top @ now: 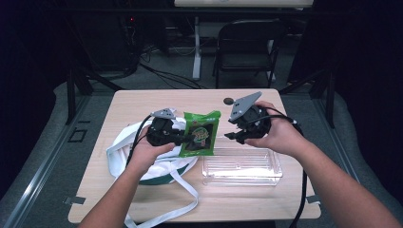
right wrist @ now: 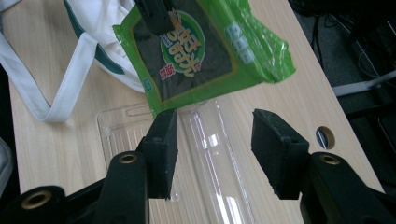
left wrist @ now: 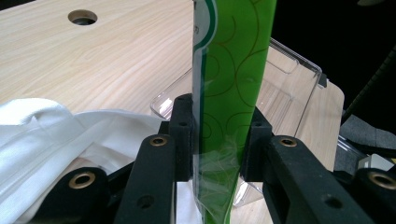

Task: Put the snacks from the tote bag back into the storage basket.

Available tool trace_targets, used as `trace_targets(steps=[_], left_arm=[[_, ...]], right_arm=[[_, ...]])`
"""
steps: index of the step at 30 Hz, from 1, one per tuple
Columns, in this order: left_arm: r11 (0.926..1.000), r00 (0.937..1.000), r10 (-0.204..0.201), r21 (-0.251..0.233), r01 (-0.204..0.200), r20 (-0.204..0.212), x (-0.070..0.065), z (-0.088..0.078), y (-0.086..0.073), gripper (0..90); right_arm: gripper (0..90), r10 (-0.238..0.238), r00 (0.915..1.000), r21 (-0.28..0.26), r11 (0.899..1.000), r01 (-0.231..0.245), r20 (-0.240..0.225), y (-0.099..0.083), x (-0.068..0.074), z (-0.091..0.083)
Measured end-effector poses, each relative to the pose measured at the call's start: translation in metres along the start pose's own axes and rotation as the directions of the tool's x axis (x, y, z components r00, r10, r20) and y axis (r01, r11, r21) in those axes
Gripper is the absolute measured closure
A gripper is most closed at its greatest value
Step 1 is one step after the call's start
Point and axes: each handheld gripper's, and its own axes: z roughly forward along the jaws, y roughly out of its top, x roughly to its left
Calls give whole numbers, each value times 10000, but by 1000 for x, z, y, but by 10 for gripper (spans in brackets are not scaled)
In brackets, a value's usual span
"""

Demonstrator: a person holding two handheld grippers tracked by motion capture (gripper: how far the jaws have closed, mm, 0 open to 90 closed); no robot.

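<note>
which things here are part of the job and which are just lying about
In the job: left gripper, shut on the green snack packet; right gripper, open; clear plastic tray.
Lying about: white cloth bag; black folding chair.

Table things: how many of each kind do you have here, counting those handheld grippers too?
Grippers: 2, left and right
Green snack packet: 1
Clear plastic tray: 1
White cloth bag: 1
Total: 5
</note>
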Motion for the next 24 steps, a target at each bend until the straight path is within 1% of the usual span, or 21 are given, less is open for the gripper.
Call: trace_targets(steps=[5,6,9,10,13,15,16,18,19,20,24], left_arm=[[9999,9998,116,45,-117,141,-2,3,1,721],[9998,9996,187,108,-189,195,-4,4,2,721],[9996,9995,231,143,-234,223,-5,5,2,721],[9994,9993,294,164,-299,251,-6,6,3,721],[9992,9989,354,171,-359,298,-8,7,4,721],[9989,9982,426,193,-435,413,-10,8,6,721],[9988,9980,444,171,-452,442,-10,8,7,721],[9984,9975,525,182,-534,480,-12,9,8,721],[9982,9973,555,211,-566,489,-13,10,8,721],[9979,9968,598,227,-610,534,-14,12,9,721],[9980,9963,598,190,-611,620,-16,15,10,721]], right_arm=[[487,-189,9998,120,9998,189,40,6,-2,-2],[481,-250,9997,195,9995,250,7,9,-5,-3],[473,-280,9996,180,9994,280,22,10,-7,-2],[470,-227,9997,133,9997,228,-104,11,-10,-2],[469,-262,9995,126,9996,264,-154,12,-12,-1],[469,-347,9992,132,9993,350,-201,14,-13,-1],[467,-523,9984,203,9984,527,-211,16,-14,-1],[467,-567,9982,210,9981,571,-208,17,-14,-1],[466,-654,9977,244,9975,659,-183,18,-14,-1],[465,-842,9963,317,9959,847,-173,21,-15,-1],[464,-895,9957,283,9955,901,-235,24,-16,0]])
